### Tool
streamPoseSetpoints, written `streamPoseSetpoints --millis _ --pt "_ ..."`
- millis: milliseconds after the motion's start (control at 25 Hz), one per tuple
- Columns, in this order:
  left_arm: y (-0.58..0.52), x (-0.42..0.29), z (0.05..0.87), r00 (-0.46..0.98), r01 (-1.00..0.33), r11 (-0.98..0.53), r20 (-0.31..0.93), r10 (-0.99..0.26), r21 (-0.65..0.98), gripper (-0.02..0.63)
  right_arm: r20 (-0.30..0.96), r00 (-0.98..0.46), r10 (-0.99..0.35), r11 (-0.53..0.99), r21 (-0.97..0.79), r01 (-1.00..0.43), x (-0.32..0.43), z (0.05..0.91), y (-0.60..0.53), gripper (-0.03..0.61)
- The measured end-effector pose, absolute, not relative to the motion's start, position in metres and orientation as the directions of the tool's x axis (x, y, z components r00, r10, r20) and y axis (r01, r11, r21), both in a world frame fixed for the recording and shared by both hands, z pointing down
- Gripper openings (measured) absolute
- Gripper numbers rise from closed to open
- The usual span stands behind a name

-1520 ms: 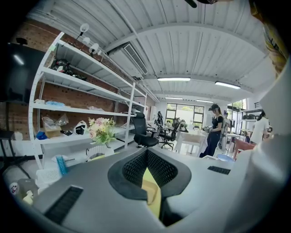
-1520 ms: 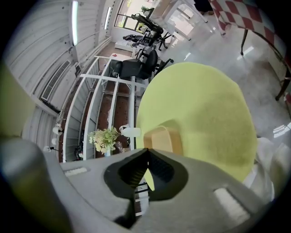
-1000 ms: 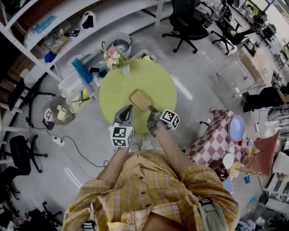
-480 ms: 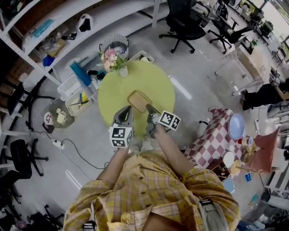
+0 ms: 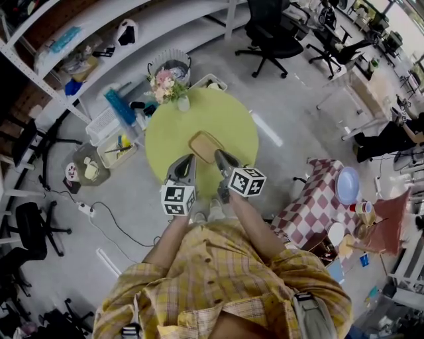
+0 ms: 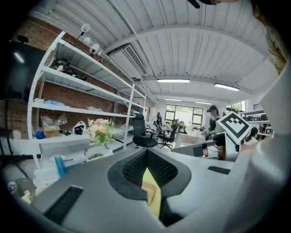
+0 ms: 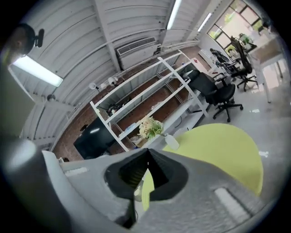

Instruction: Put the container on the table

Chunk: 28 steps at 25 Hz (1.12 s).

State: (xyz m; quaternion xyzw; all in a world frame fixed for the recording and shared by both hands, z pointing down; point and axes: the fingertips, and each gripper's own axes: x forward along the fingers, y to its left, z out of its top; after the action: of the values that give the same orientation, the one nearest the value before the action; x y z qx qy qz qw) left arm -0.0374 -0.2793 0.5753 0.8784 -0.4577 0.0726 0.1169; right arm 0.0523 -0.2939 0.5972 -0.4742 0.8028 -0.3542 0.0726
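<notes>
Green table [image 5: 233, 124] with tan container [image 5: 204, 145], flower vase [image 5: 183, 102] at rim.

A grey concrete floor [image 5: 298, 99] spreads wide. Long white shelving [image 5: 165, 20] runs along the far left, backed by a brick wall [image 6: 59, 93]. Black office chairs [image 5: 271, 33] stand far right, and a red-checked table [image 5: 311, 205] near right. Strip lights [image 6: 173, 80] glow overhead, with windows [image 6: 184, 113] far off.

Left gripper view: container [image 6: 150, 193] shows only as a tan sliver through the gap under the closed jaws, rest hidden behind them. Right gripper view: jaws cover the near part of the bench [image 7: 218, 154]. Head view: shelf [image 5: 172, 23] clutter and bin [image 5: 106, 156] contents too small to identify, shirt [image 5: 218, 278] cut off at the bottom edge.
</notes>
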Motion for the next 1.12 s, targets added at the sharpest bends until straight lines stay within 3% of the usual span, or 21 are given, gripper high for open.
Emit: streamPoseSetpoints --millis 680,1120 --pt "-0.273 -0.030 0.566 0.581 -0.814 -0.567 0.218 -0.784 0.129 0.006 0.197 -0.532 -0.824 0.457 -0.325 -0.828 0.046 0.564 -0.275 -0.002" --pt "-0.271 -0.025 0.570 0.581 -0.814 -0.567 0.223 -0.783 0.129 0.006 0.192 -0.520 -0.832 0.467 -0.263 -0.844 0.051 0.558 -0.271 -0.002"
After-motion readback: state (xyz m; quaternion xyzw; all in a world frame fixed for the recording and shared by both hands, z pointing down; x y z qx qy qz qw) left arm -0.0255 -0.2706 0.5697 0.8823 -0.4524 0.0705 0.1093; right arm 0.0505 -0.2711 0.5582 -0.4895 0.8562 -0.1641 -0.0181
